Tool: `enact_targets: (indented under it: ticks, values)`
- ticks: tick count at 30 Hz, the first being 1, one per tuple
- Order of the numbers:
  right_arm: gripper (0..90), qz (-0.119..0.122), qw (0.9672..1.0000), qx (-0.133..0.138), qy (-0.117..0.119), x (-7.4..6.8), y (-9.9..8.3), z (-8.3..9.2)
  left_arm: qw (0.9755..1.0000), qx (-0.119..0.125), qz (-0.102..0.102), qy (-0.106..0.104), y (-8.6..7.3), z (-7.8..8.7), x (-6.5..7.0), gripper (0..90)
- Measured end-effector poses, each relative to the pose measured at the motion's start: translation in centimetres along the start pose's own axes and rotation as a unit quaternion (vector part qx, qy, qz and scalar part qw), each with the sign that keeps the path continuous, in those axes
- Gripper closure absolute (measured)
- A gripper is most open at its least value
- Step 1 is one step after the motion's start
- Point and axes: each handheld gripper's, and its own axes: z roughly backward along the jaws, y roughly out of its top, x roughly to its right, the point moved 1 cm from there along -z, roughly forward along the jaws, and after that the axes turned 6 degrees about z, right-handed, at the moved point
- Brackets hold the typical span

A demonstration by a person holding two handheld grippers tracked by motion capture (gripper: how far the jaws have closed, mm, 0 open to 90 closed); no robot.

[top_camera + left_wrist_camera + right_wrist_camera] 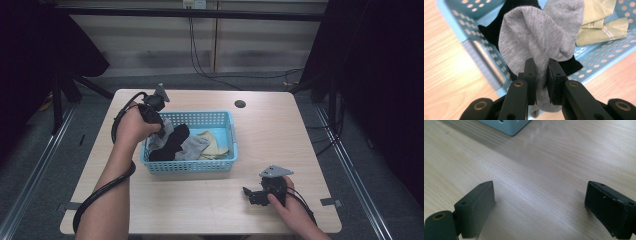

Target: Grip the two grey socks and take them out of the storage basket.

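A light blue perforated basket stands mid-table with several socks in it: black, grey and pale yellow-green. My left gripper hangs over the basket's left end, shut on a grey sock that droops from its jaws above the basket. A black sock and a yellow-green one lie below it. My right gripper rests on the table near the front right, jaws wide open over bare wood.
The wooden table has a round cable hole behind the basket. A basket corner shows at the top of the right gripper view. Cables trail from both grippers; floor rails run along both sides.
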Motion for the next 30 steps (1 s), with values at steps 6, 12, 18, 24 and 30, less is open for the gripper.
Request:
enact_targets:
  ticks: [6, 12, 18, 24, 30]
  values:
    - [8.8, 0.002, 1.0000, -0.001, 0.001, 0.0, 0.0, 0.0, 0.9998, 0.004, 0.018, 0.006, -1.1, 1.5, -1.6, 79.1]
    - [8.8, 0.000, 1.0000, 0.000, 0.000, 0.0, 0.0, 0.0, 0.9992, 0.004, 0.037, 0.012, -2.4, 2.3, -3.2, 79.1]
    - [8.8, 0.002, 1.0000, -0.001, 0.001, 0.0, 0.0, 0.0, 0.9981, 0.007, 0.059, 0.013, -3.9, 2.5, -4.8, 78.8]
    - [8.8, 0.000, 1.0000, 0.000, 0.000, 0.0, 0.0, 0.0, 0.9971, 0.006, 0.074, 0.017, -5.2, 2.3, -6.1, 78.3]
    - [8.8, 0.002, 1.0000, -0.001, 0.001, 0.0, 0.0, 0.0, 0.9951, -0.002, 0.096, 0.024, -6.5, 1.2, -7.5, 77.9]
